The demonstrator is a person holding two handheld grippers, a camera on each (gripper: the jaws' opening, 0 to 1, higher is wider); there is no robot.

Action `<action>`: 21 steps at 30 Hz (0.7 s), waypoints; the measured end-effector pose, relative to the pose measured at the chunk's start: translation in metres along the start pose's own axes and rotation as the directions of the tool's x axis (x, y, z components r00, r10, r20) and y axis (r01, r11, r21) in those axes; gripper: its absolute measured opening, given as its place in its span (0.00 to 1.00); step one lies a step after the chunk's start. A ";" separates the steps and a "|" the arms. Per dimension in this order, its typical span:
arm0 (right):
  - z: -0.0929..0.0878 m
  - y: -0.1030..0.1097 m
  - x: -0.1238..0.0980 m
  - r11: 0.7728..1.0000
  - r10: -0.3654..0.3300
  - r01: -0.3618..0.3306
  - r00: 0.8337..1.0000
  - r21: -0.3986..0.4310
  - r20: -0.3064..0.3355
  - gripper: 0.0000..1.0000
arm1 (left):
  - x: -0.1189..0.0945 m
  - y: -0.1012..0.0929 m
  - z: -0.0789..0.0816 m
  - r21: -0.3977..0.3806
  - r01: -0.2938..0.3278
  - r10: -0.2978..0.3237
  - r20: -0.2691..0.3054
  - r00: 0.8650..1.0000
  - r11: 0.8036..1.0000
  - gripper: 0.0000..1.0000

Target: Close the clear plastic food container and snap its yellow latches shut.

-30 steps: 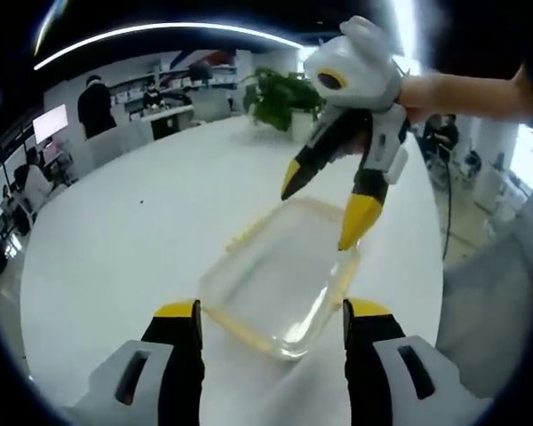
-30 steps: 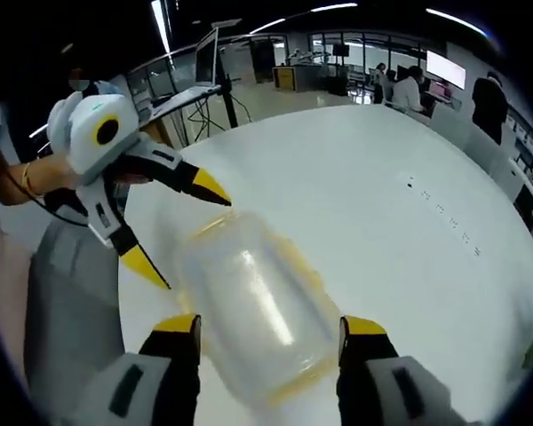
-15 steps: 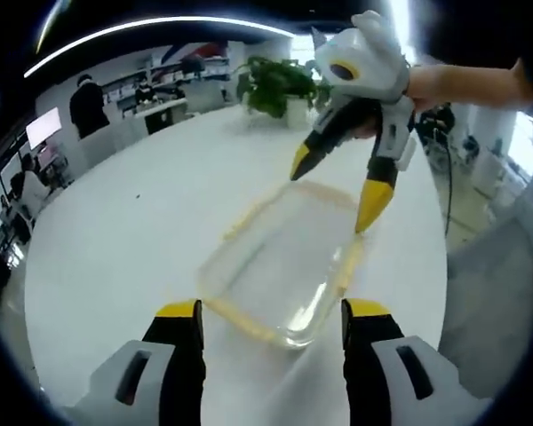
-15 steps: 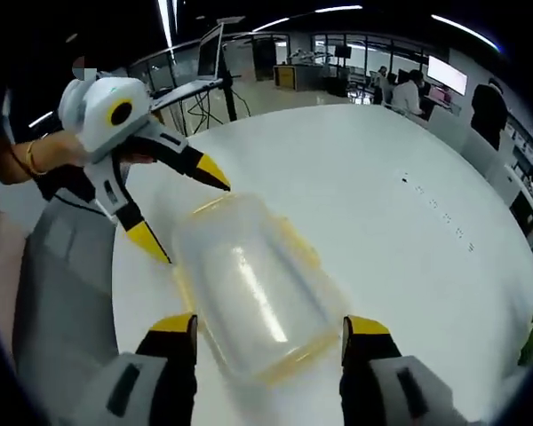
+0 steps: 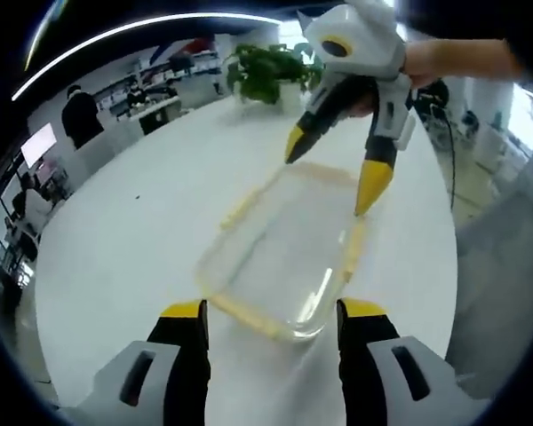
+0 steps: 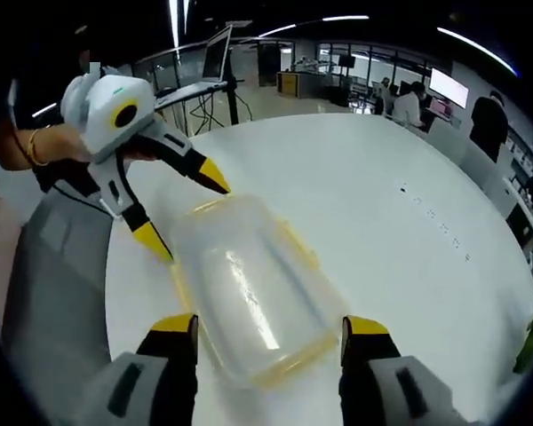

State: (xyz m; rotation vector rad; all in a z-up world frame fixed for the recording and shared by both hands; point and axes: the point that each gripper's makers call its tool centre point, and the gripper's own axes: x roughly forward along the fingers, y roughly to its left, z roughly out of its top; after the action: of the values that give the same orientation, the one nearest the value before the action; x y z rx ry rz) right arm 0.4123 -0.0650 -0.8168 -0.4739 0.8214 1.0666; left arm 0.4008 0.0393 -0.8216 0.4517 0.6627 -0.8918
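Note:
A clear plastic container with yellow latches along its rim lies flat on the white table. Its lid seems to be on; I cannot tell how the latches stand. My left gripper is open, its jaws either side of the container's near end. My right gripper hangs open over the far end, one yellow tip near the far right corner. In the right gripper view the container lies between the jaws of my open right gripper. There my left gripper stands open at the container's far left corner.
A potted plant stands at the table's far edge. People sit and stand at desks beyond the table. A laptop on a stand is past the table's other side. Grey floor lies beside the table edge.
Both views have drawn back slightly, so more of the container shows. The right gripper's tips now sit nearer the container's far end. The container has not moved.

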 end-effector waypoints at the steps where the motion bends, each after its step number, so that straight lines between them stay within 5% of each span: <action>1: 0.000 0.000 0.000 1.000 -0.001 0.001 1.000 0.001 0.002 0.64 | 0.000 0.000 0.000 -0.001 0.000 0.000 -0.001 1.000 1.000 0.56; 21: 0.022 -0.004 0.017 1.000 -0.017 0.016 0.999 0.021 0.031 0.64 | -0.002 0.027 -0.006 -0.036 -0.024 0.024 -0.004 1.000 0.999 0.58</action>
State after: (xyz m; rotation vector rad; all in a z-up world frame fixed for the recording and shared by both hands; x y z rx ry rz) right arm 0.4280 -0.0419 -0.8163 -0.4452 0.7993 1.0466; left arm 0.4205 0.0591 -0.8224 0.4278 0.6746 -0.8556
